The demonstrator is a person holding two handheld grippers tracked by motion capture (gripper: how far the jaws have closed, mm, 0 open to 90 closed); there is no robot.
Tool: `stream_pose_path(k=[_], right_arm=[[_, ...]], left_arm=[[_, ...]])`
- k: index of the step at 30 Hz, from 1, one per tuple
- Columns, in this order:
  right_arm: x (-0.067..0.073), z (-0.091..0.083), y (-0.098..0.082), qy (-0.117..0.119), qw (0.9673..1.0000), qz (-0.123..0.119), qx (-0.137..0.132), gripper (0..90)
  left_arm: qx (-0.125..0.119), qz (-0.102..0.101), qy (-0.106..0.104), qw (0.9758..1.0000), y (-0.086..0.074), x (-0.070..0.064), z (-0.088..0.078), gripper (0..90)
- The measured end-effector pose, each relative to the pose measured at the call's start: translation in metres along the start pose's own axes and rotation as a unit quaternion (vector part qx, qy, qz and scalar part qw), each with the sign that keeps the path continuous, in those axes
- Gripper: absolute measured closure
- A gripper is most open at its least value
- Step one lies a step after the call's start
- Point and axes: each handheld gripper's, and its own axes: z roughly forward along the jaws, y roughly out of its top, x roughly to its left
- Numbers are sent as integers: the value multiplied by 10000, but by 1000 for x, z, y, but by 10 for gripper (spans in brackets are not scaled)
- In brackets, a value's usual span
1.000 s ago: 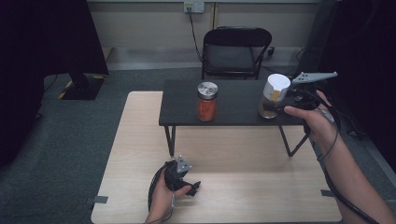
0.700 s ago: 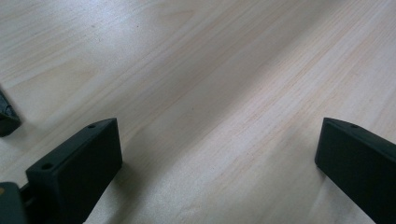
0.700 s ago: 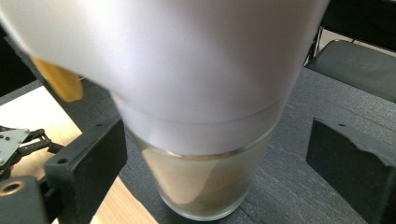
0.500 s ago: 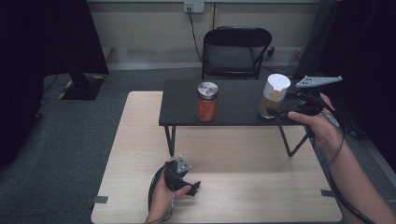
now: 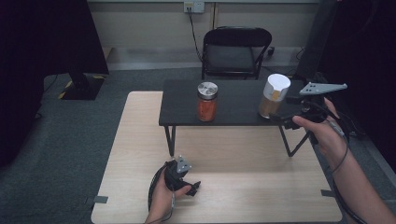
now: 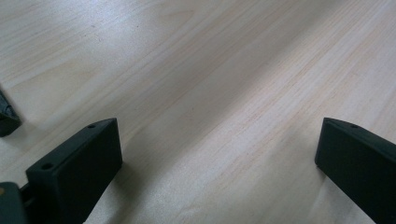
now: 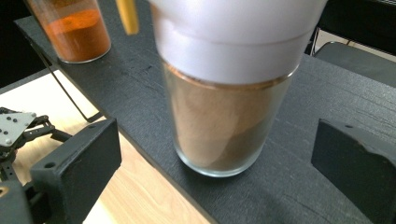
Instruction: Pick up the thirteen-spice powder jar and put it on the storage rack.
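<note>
A glass jar with a white lid (image 5: 273,95) and brown powder stands upright at the right end of a small black table (image 5: 238,100). My right gripper (image 5: 286,108) is just right of it. Its jaws have just been opening and now stand wide, and the jar (image 7: 224,121) stands free just ahead of the gap between them, touched by neither pad. A second jar with a metal lid and orange powder (image 5: 207,101) stands near the middle of the black table. My left gripper (image 5: 190,183) rests open and empty on the wooden table (image 6: 210,70).
The black table stands on thin legs on top of the light wooden table (image 5: 233,186). A black folding chair (image 5: 236,51) is behind it. A dark stand base (image 5: 81,86) sits on the floor at left. Cables trail from both grippers.
The right gripper has let go of the white-lidded jar, opened its jaws and drawn back a little to the right. The jar stays on the black table. The left hand has not moved.
</note>
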Motion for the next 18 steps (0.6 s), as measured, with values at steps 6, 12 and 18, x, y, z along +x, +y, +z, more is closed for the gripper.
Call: stream_pose_path(k=[6,12,18], right_arm=[[4,-3,-6,-50,10000,0,-6,10],[7,-6,-13,-51,10000,-13,-9,10],[11,-11,-21,-15,10000,-81,-54,10]], left_arm=[[0,1,0,10000,0,0,0,0],[1,1,0,10000,0,0,0,0],[-3,-2,-1,10000,0,0,0,0]])
